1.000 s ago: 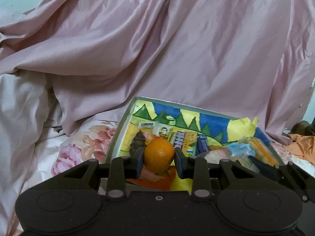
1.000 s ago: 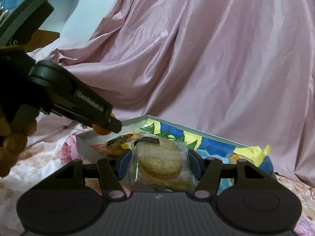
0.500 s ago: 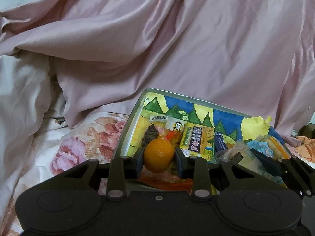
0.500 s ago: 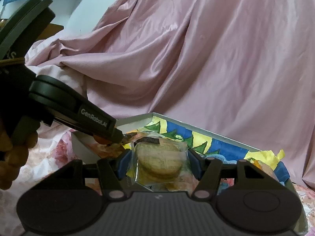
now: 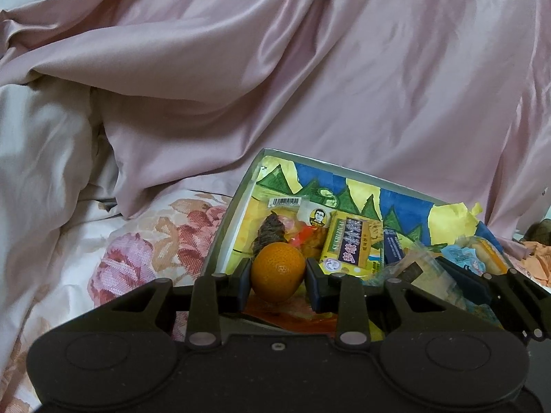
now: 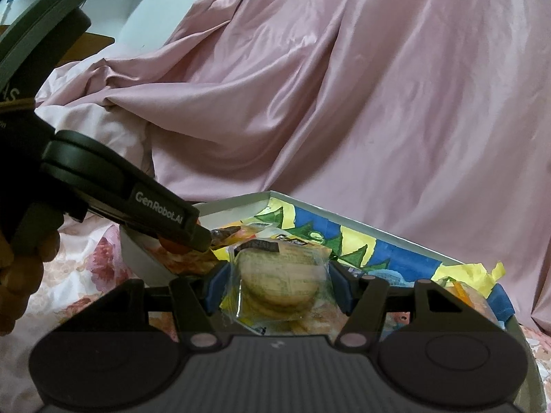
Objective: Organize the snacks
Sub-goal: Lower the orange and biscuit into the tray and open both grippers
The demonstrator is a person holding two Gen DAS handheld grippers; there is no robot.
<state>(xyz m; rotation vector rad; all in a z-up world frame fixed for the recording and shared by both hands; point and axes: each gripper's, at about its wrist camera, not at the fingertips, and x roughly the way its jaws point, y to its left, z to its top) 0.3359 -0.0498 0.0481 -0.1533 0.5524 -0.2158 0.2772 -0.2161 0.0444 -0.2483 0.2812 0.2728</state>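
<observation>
My left gripper is shut on a small orange and holds it over the near left corner of a shallow box lined with yellow, blue and green paper. Snack packets lie inside, among them a yellow box with dark lettering. My right gripper is shut on a clear packet of round biscuits over the same box. The left gripper also shows in the right wrist view, at the box's left end. The right gripper's fingers show at the right of the left wrist view.
The box rests on a floral bedsheet. A crumpled pink satin cover rises behind it and a white quilt lies to the left. Orange cloth sits at the far right edge.
Both grippers have moved forward and lower over the box, so it looks larger and nearer. The orange and the biscuit packet stay gripped.
</observation>
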